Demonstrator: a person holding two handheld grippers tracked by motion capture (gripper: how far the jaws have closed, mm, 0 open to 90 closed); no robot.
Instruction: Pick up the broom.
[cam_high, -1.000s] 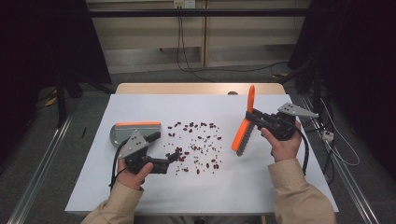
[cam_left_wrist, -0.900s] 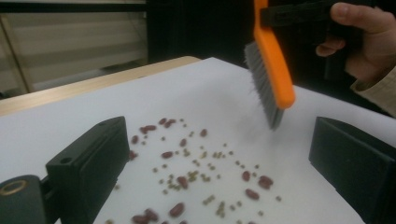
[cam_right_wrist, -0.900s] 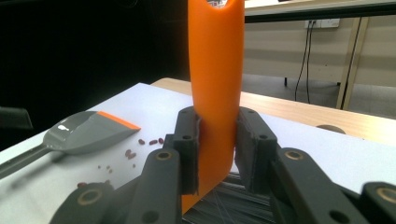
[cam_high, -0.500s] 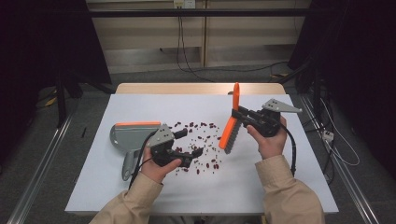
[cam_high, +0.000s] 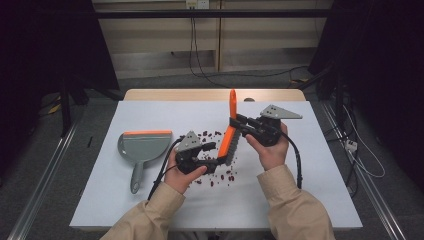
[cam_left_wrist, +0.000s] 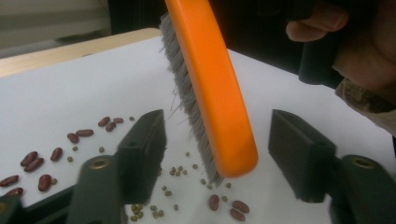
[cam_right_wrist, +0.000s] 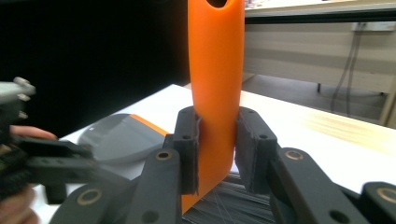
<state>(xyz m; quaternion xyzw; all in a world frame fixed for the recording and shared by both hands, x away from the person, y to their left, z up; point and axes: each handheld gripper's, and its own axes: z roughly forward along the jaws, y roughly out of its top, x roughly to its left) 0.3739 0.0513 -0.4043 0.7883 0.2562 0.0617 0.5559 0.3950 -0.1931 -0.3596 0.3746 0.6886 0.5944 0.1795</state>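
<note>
An orange hand brush (cam_high: 231, 136) with grey bristles stands nearly upright over scattered red beans (cam_high: 221, 176) on the white table (cam_high: 300, 200). My right gripper (cam_high: 239, 124) is shut on its handle (cam_right_wrist: 215, 56); the pads press both sides. My left gripper (cam_high: 214, 156) reaches in from the left at the brush's lower end. In the left gripper view the brush tip (cam_left_wrist: 219, 102) hangs between the jaws with a gap on each side. These jaws have just been closing, and the left gripper (cam_left_wrist: 215, 126) is still open. Small green beans (cam_left_wrist: 177, 170) lie under the tip.
A grey dustpan (cam_high: 145, 146) with an orange lip lies at the table's left, its handle toward the person. It also appears behind the right gripper (cam_right_wrist: 217, 135) as the dustpan (cam_right_wrist: 116, 140). A wooden table edge (cam_high: 210, 94) runs along the back; cables hang beyond it.
The left hand has moved right, away from the dustpan, to the brush's lower end, and its jaws have narrowed. The right hand has carried the brush left toward the table's middle.
</note>
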